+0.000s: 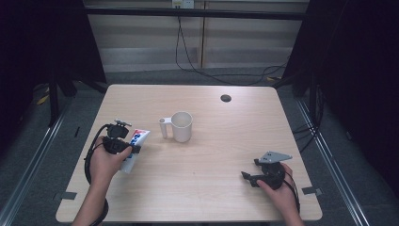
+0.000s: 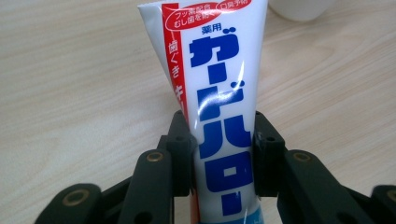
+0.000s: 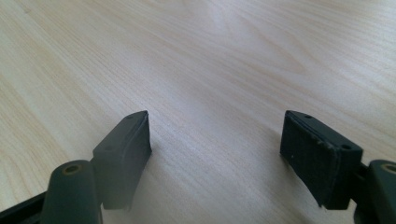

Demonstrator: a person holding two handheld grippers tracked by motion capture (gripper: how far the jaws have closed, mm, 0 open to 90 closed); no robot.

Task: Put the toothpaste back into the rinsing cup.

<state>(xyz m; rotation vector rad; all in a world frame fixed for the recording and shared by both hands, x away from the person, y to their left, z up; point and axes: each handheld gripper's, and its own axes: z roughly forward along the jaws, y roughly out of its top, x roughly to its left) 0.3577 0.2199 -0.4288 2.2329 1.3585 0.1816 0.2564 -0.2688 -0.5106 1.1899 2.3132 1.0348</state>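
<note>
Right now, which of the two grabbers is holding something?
The left gripper, at the left of the high view: its jaws squeeze the white toothpaste tube. The right gripper has open jaws with bare table between them.

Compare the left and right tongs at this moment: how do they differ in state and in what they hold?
The left tongs are shut on the toothpaste tube, pads pressing both its sides; the right tongs stand open with nothing between the pads. In the high view the left tongs sit near the mug, while the right tongs sit apart at the table's near right. Both have black jaws.
</note>
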